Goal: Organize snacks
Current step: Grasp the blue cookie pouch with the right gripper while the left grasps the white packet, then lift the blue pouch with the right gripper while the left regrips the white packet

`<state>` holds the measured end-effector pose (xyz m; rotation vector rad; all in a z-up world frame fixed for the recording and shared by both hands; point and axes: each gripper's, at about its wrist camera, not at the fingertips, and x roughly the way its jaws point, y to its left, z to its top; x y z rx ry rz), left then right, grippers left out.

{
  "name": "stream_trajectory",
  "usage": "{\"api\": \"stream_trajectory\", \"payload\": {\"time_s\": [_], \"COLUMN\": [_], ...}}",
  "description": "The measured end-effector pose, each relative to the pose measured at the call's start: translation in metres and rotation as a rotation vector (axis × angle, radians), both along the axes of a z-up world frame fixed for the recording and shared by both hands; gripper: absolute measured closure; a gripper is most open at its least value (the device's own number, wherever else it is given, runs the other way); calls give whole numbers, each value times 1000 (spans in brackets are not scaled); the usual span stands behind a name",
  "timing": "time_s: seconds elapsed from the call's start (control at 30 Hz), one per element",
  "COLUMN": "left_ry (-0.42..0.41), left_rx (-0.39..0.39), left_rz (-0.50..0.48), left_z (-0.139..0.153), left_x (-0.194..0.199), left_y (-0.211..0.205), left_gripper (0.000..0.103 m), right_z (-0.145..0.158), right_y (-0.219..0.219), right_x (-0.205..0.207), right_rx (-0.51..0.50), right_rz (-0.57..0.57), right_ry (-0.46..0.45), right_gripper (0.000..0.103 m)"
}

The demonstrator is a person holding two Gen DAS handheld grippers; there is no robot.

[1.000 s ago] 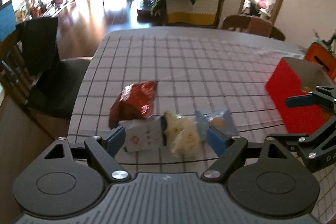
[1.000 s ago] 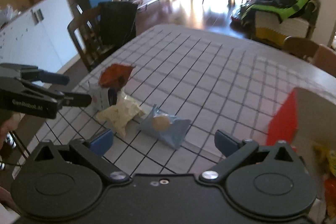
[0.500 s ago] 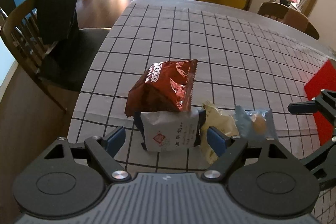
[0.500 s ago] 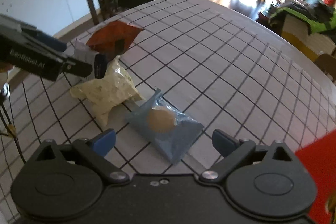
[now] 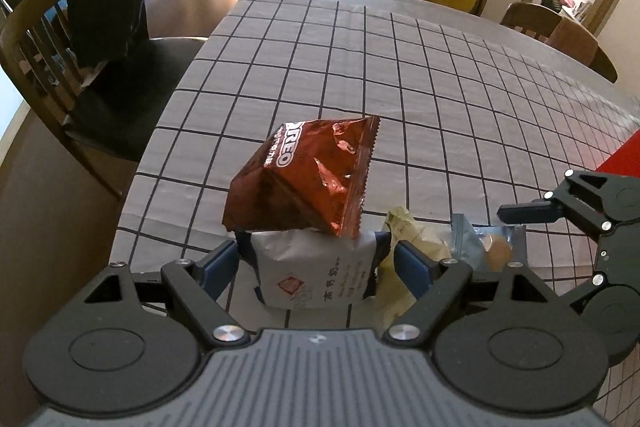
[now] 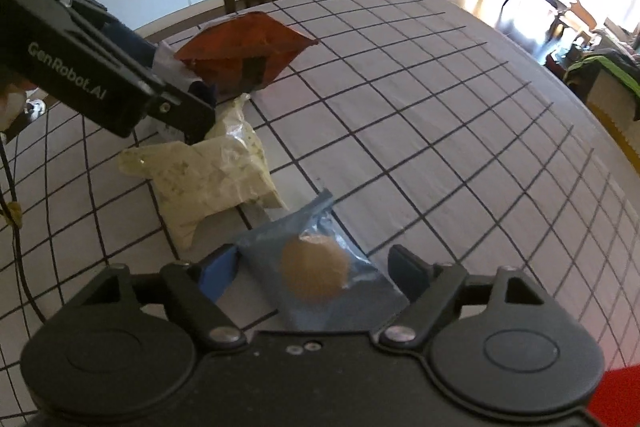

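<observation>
oreo bag (image 5: 308,179): shiny red-brown foil pouch, crumpled, propped tilted on the white packet's far edge.
white packet (image 5: 320,275): white wrapper with dark blue side edges, a red diamond mark and dark printed characters, lying just in front of the oreo bag.
yellow bag (image 6: 212,171): pale cream, speckled, crumpled, flat on the checked desk (image 6: 420,99), beside the white packet.
blue packet (image 6: 316,267): clear blue wrapper showing one round tan biscuit, flat, just beside the yellow bag.
</observation>
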<state>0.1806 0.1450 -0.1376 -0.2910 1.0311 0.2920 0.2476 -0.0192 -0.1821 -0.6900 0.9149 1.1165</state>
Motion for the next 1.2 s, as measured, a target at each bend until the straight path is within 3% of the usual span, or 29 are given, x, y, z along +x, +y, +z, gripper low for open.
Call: {"api": "stream_trajectory", "payload": {"time_s": [0.23,0.4,0.53,0.67,0.87,1.03,1.2], "left_ry": [-2,4,14,-5,-26,-51,-63], "left_rx": [-23,-60,-79,-99,-107,-157,-115], "left_rz": [19,37,42,31,23,39,27], "left_z": [-4,-7,-12,-12,-4,6,16], "left_x": [2,-1,-4,-11,-24,-39,-50], "left_y": [7,13,15,17,15,15,3], "left_gripper": [20,39,60,71,80,85,87], "right_z": [0,3,4,5,10,23,35], "right_y": [-3,-7,-11,-16,-34,-48,-61], "right_x": [1,-6,-11,-16,-23,-36,-47], "right_rx": [33,49,53,61,103,143,180], "right_rz": [2,-20,-59,-103,-218,-298,-371], "right_ry": [31,22,20,32,64,78,99], "right_gripper": [37,53,54,54,54,54,54]}}
